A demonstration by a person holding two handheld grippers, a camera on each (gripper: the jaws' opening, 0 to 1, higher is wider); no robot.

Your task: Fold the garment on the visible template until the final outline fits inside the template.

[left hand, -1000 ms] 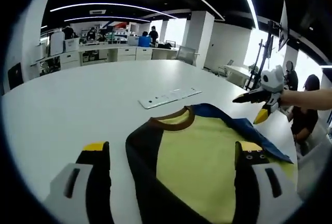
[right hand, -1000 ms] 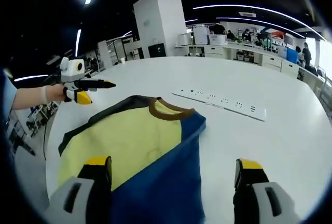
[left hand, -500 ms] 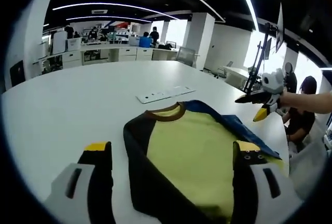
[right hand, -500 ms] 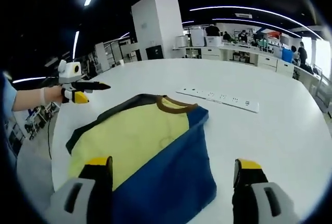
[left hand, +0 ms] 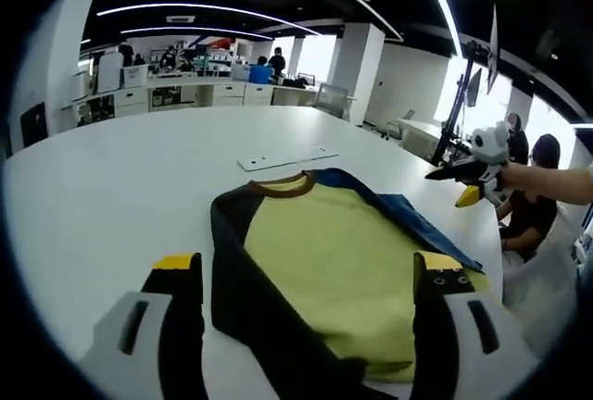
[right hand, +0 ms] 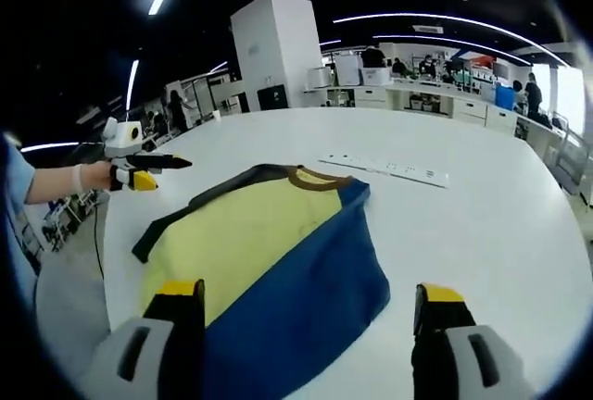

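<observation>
Left gripper view: the left claw (left hand: 306, 275) has its jaws spread wide apart and holds nothing. The garment (left hand: 324, 252), yellow-bodied with dark sleeves and a brown collar, lies flat on the white counter (left hand: 111, 168) directly ahead, its long axis running from 6 toward 12 o'clock, collar at the far end. The right claw (left hand: 454, 176) hovers at 3 o'clock past the blue edge; I cannot tell how its jaws stand there. A white power strip (left hand: 285, 157) lies beyond the collar; no writing is readable.

Right gripper view: the right claw (right hand: 308, 298) is spread apart and empty, over the garment's blue side. The garment (right hand: 269, 243) runs toward 12 o'clock; the left claw (right hand: 153, 167) sits at 9 o'clock. I see no template outline.
</observation>
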